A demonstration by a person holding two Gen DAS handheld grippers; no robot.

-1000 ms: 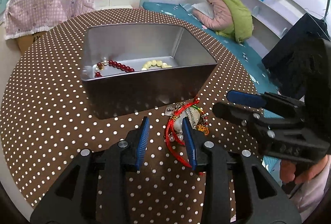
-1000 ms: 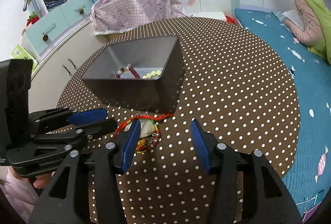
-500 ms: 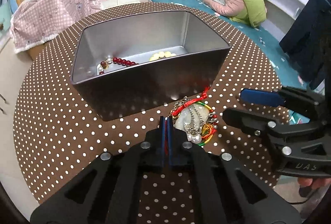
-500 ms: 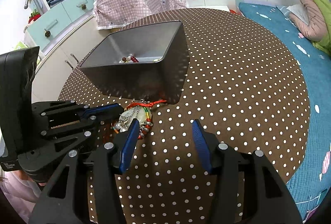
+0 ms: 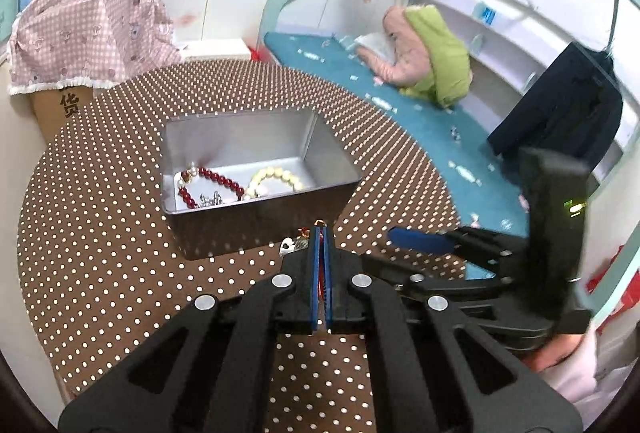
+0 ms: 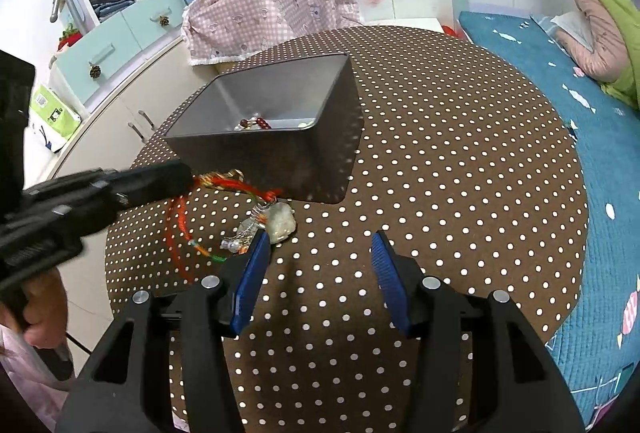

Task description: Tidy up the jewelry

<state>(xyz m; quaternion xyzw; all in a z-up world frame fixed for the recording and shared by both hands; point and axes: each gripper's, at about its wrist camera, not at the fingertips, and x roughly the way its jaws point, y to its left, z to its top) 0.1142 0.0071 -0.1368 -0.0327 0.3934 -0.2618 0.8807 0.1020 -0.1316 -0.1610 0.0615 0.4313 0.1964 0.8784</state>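
Polka-dot table [image 6: 460, 173]: left gripper [image 6: 188, 175] clamped on red cord [image 6: 240, 189], tin [image 6: 280, 153] just beyond; right gripper [image 6: 316, 273] apart, empty, nearer side.

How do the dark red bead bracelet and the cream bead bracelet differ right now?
The dark red bead bracelet has glossy dark red beads; the cream bead bracelet has pale, matte ones. The dark red bead bracelet lies toward the left side of the metal tin, next to some small pale beads, while the cream bead bracelet lies toward the right. Both rest loose on the tin's floor, untouched by either gripper.
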